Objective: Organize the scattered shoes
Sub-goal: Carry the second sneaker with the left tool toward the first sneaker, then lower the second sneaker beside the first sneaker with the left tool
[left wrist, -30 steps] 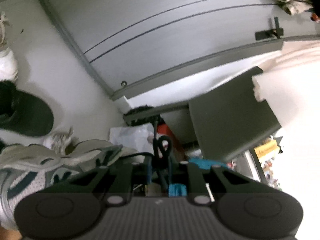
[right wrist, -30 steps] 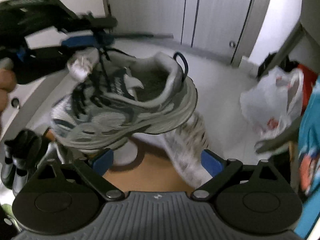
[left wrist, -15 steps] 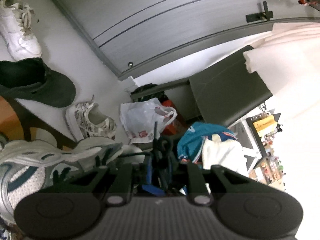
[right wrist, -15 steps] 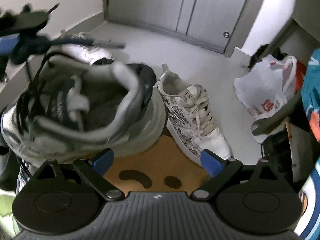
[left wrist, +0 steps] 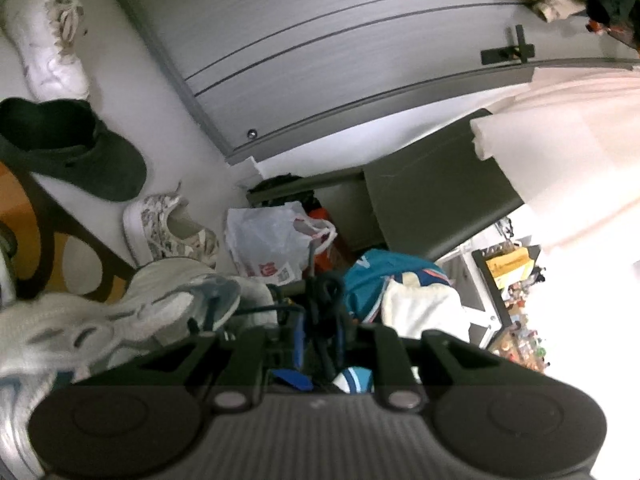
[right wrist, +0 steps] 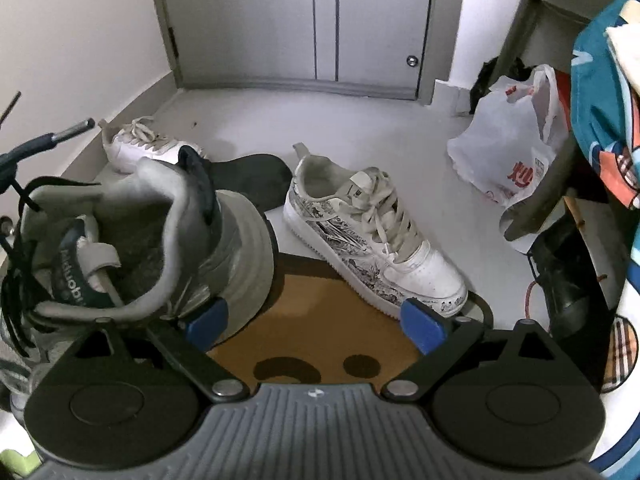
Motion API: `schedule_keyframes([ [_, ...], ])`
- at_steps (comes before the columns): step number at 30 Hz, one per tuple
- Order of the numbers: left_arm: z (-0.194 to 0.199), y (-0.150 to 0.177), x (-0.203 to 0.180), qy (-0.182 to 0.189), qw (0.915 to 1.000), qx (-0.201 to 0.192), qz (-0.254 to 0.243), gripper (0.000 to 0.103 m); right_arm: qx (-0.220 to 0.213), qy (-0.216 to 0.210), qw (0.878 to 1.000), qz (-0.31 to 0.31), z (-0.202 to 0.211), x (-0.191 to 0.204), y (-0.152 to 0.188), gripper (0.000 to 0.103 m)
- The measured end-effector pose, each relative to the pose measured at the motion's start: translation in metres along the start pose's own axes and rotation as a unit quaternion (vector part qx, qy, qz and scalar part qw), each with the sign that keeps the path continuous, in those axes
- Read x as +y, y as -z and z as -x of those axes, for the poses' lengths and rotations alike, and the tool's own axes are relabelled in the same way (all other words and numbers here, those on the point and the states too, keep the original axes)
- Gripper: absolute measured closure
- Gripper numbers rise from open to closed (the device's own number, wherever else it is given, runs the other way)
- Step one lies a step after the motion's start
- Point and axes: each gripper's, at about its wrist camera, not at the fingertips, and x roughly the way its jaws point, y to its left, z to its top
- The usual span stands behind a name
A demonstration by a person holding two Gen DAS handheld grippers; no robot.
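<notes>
The right gripper (right wrist: 316, 316) stands wide apart and holds nothing, angled down at the floor. Just ahead of its right blue pad lies the printed white sneaker (right wrist: 372, 236), toe near that pad and heel away and to the left, so its long axis runs slantwise across the gripper's line; the toe overlaps the edge of the orange doormat (right wrist: 320, 320). Hard against the left pad hangs the grey running shoe (right wrist: 132, 248), heel up. The left gripper (left wrist: 320, 340) is pressed together on that shoe's dark laces, from which the shoe seems to dangle to its left. Farther out, past the grey shoe, lie a dark flat shoe (right wrist: 256, 184) and a plain white sneaker (right wrist: 144, 148) near the wall. For the printed sneaker the right gripper is clearly the nearer, and free; it would need to turn to span the shoe's width.
</notes>
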Motion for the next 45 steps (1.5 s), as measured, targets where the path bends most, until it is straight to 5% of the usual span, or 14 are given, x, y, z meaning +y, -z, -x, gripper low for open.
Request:
schedule_keyframes([
  [27, -0.045, 0.056, 0.068, -0.075, 0.9929, 0.063, 0.068, 0.087, 0.076, 0.002, 0.996, -0.045, -0.047, -0.042, 0.057, 0.007],
  [35, -0.027, 0.050, 0.095, -0.113, 0.9868, 0.052, 0.104, 0.087, 0.094, -0.025, 0.994, -0.049, -0.077, -0.024, 0.064, 0.010],
  [45, -0.028, 0.056, 0.074, -0.110, 0.9880, 0.057, 0.092, 0.087, 0.083, -0.072, 0.993, -0.046, -0.090, -0.007, 0.045, 0.011],
])
